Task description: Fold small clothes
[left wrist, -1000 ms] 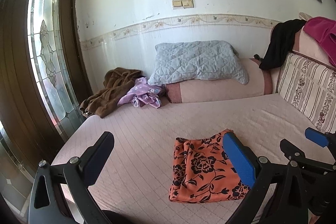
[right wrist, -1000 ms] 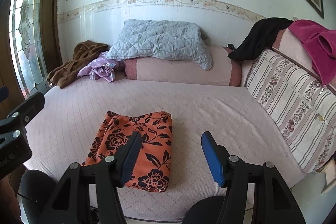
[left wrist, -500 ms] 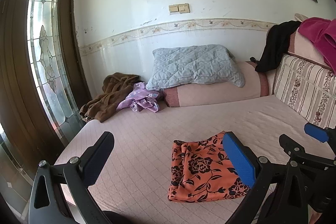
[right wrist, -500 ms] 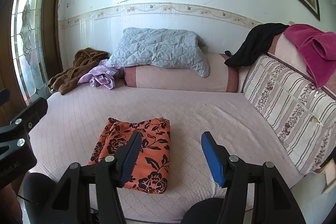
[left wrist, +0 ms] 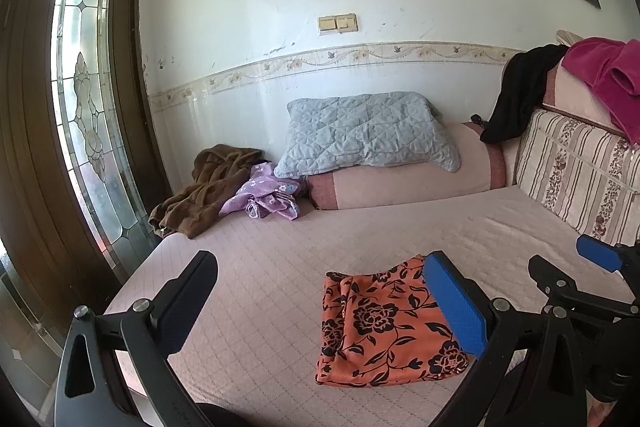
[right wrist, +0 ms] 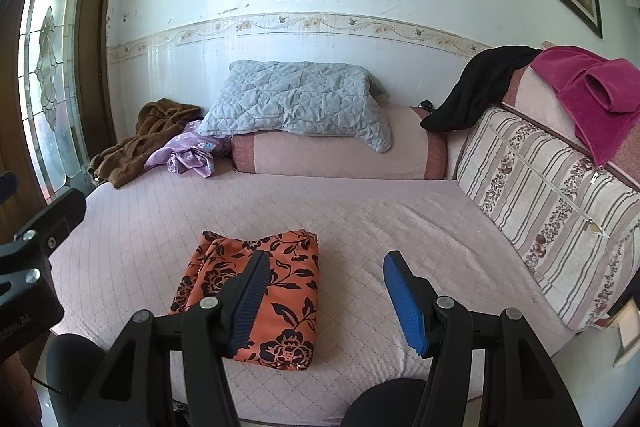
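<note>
An orange garment with black flowers [left wrist: 380, 323] lies folded flat near the front edge of the pink bed [left wrist: 280, 267]; it also shows in the right wrist view [right wrist: 280, 283]. My left gripper [left wrist: 320, 303] is open and empty, held back above the bed's front edge. My right gripper [right wrist: 324, 295] is open and empty, just right of the garment; its blue fingertip [left wrist: 596, 253] shows in the left wrist view.
A crumpled purple garment [right wrist: 188, 155] and a brown one [right wrist: 144, 143] lie at the back left. A blue quilted pillow [right wrist: 296, 103] rests on a pink bolster [right wrist: 336, 155]. A striped cushion [right wrist: 552, 195], black and magenta clothes line the right. A glass door [left wrist: 84, 123] stands left.
Both grippers have pulled back and tilted up a little from the bed, so the folded garment sits lower and farther in both views. The garment has not moved.
</note>
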Demonstrator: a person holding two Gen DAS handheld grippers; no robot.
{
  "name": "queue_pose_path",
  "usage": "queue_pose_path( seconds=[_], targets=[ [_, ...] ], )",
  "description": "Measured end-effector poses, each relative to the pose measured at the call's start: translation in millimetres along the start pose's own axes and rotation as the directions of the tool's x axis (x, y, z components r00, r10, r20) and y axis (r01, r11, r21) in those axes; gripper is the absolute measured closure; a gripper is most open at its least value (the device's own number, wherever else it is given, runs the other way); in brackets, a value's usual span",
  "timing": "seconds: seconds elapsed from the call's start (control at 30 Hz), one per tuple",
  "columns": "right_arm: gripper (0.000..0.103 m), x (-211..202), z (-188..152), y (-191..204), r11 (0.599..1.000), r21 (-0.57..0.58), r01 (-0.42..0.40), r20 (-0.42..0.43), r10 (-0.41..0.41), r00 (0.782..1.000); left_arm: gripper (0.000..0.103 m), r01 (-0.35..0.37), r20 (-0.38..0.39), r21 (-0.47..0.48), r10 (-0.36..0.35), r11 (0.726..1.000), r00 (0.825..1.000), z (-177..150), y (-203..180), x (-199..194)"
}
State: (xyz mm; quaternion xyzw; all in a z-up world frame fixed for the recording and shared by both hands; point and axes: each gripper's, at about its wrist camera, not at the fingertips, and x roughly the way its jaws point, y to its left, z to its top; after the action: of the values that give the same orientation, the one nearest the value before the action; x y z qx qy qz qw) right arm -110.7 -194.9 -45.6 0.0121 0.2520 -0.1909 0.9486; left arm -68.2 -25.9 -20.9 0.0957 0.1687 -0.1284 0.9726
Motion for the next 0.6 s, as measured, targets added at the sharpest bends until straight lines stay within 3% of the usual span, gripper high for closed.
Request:
queue_pose_path(
  seconds=[0.6],
  targets=[
    [0.04, 6.5, -3.1, -3.7, 1.0, 0.013, 0.004, -0.009, -0.004, 1.0, 0.0, -0.006, -0.017, -0.01, 0.006, 1.0, 1.0, -0.9, 4.0, 9.7]
  ],
)
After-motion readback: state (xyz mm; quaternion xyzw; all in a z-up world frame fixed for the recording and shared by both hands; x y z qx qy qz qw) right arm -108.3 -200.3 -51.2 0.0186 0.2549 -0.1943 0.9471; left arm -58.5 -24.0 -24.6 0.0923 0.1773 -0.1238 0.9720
